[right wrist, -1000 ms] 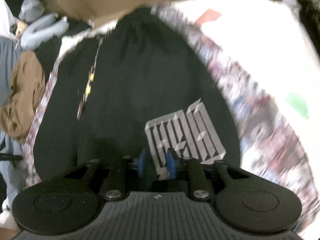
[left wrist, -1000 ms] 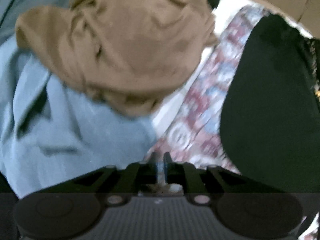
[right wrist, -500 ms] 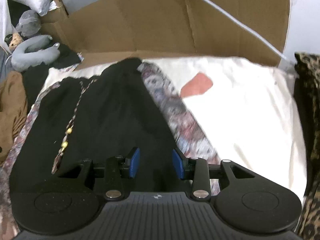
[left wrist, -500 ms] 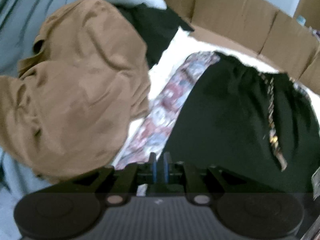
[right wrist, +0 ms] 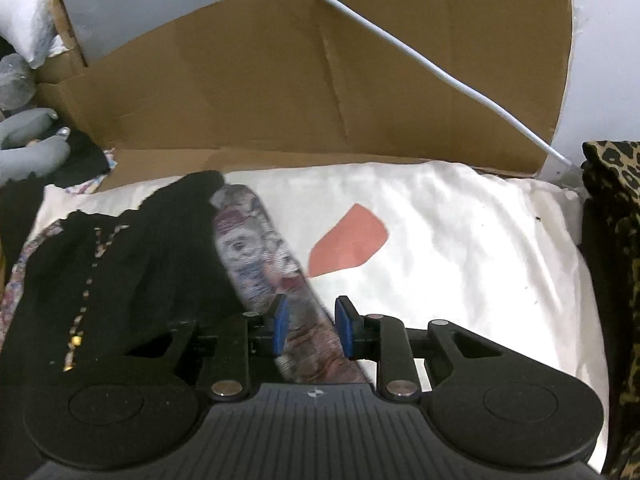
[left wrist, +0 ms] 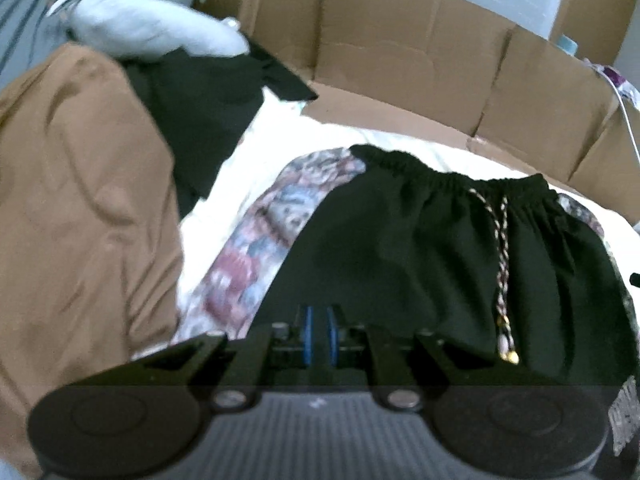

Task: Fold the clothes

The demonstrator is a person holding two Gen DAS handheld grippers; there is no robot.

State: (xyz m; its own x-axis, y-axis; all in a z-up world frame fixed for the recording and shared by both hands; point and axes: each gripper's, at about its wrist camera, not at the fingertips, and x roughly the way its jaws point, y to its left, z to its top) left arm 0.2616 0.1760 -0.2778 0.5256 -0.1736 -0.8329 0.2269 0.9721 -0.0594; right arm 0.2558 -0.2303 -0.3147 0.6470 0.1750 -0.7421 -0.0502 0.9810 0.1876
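Black drawstring shorts (left wrist: 432, 248) lie flat on a patterned cloth (left wrist: 272, 220) over a white sheet; they also show in the right wrist view (right wrist: 132, 264). The braided drawstring (left wrist: 502, 264) hangs down the front. My left gripper (left wrist: 319, 334) hovers over the shorts' left side, its blue pads nearly together with nothing seen between them. My right gripper (right wrist: 311, 326) is open above the patterned cloth's edge (right wrist: 276, 264), just right of the shorts, holding nothing.
A brown garment (left wrist: 80, 208) lies heaped at the left beside a black garment (left wrist: 200, 112) and a grey plush (left wrist: 152, 28). Cardboard walls (right wrist: 320, 92) stand behind. A leopard-print fabric (right wrist: 612, 264) lies at the right. An orange patch (right wrist: 348, 240) marks the white sheet (right wrist: 460, 248).
Both grippers have swung up from looking down at the cloth to facing the cardboard. The right gripper has opened wider and moved right off the shorts. The left moved right, off the brown garment.
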